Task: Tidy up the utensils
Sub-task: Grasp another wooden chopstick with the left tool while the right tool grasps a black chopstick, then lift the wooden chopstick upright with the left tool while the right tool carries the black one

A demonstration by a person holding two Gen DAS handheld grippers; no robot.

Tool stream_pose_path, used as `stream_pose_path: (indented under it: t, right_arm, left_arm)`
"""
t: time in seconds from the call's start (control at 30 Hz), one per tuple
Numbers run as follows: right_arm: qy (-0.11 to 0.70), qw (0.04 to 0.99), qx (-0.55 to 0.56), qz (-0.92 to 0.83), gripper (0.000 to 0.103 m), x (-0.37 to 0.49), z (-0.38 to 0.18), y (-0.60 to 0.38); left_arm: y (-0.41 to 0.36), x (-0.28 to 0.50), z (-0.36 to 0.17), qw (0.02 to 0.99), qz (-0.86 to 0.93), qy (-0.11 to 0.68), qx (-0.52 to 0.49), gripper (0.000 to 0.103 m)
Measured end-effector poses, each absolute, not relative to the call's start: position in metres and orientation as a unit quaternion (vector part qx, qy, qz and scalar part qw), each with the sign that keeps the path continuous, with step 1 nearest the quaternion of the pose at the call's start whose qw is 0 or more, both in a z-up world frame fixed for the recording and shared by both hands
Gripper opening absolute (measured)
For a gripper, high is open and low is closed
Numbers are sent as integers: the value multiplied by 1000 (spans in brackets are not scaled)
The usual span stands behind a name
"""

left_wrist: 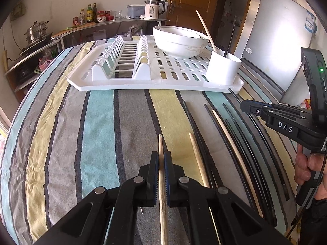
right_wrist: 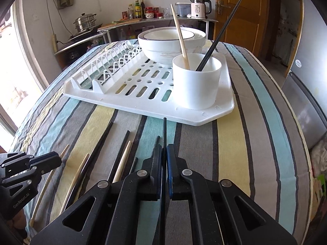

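My left gripper (left_wrist: 161, 155) is shut on a wooden chopstick (left_wrist: 160, 143) low over the striped cloth. My right gripper (right_wrist: 164, 149) is shut on a black chopstick (right_wrist: 164, 128) whose tip points at the rack; it also shows at the right of the left wrist view (left_wrist: 243, 104). Several black and wooden chopsticks (left_wrist: 229, 134) lie on the cloth between the grippers, also seen in the right wrist view (right_wrist: 120, 153). A white utensil cup (right_wrist: 196, 81) on the rack's near right corner holds one wooden (right_wrist: 179, 34) and one black chopstick (right_wrist: 218, 34).
A white dish rack (left_wrist: 122, 81) lies across the far half of the table, with stacked white bowls (left_wrist: 179, 40) at its back right. A fridge (left_wrist: 276, 40) stands right of the table. A counter with pots, bottles and a kettle (left_wrist: 153, 9) runs behind.
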State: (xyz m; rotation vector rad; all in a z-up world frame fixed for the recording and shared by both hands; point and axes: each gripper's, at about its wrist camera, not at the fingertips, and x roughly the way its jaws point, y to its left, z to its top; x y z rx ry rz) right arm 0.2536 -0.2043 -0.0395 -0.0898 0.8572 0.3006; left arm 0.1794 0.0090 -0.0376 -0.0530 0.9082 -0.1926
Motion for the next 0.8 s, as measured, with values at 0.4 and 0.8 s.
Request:
stream_pose_path:
  t: [0.4, 0.8]
  right_arm:
    - [341, 924, -5, 174, 5, 221, 19, -220]
    - [273, 946, 11, 171, 5, 189, 69, -237]
  left_arm:
    - [3, 165, 21, 914, -122, 386, -23, 5]
    - [0, 145, 75, 935, -144, 323, -19, 4]
